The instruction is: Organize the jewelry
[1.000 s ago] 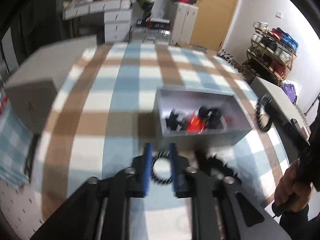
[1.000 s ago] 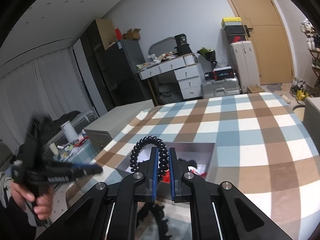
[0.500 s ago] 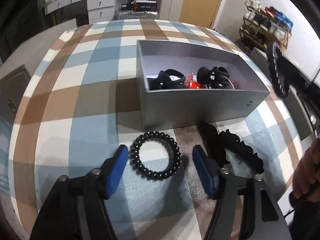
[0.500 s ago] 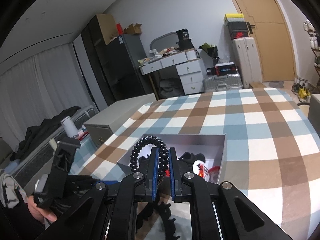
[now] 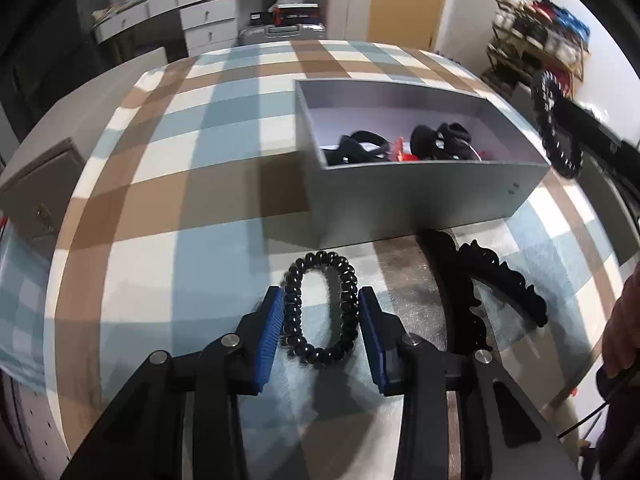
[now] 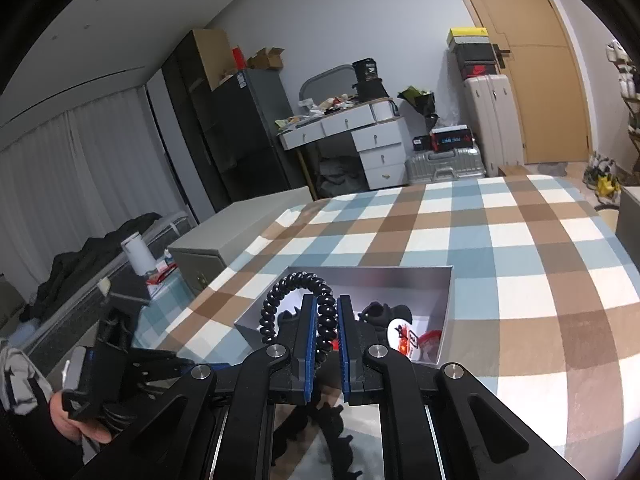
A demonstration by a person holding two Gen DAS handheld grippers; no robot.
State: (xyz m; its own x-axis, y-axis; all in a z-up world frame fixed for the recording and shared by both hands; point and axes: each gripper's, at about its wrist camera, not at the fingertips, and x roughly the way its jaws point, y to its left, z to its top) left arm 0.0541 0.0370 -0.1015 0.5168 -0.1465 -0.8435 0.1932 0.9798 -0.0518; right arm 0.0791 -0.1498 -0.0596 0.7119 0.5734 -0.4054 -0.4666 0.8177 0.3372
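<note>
On the checked cloth, just in front of the grey box (image 5: 420, 196), lies a black coil hair tie (image 5: 294, 312). My left gripper (image 5: 321, 296) straddles it; its jaws are closing, and the blue pads press the tie into a narrow oval. My right gripper (image 6: 327, 306) is shut on a second black coil hair tie (image 6: 268, 312), held in the air above the near edge of the box (image 6: 372, 276). That tie (image 5: 554, 148) also shows at the right of the left wrist view. Black hair ties (image 5: 360, 144) and a red piece (image 6: 430, 338) lie inside the box.
A black wavy-edged hair band (image 5: 500, 272) lies on the cloth right of my left gripper, beside the box's front wall. A grey cabinet (image 6: 232, 236) stands off the table's left edge. A hand (image 6: 76, 428) holds the left gripper's handle.
My left gripper dropped toward the coil tie on the cloth, opened wide around it, then closed so the round tie is now squeezed oval. The right gripper kept its tie and barely moved.
</note>
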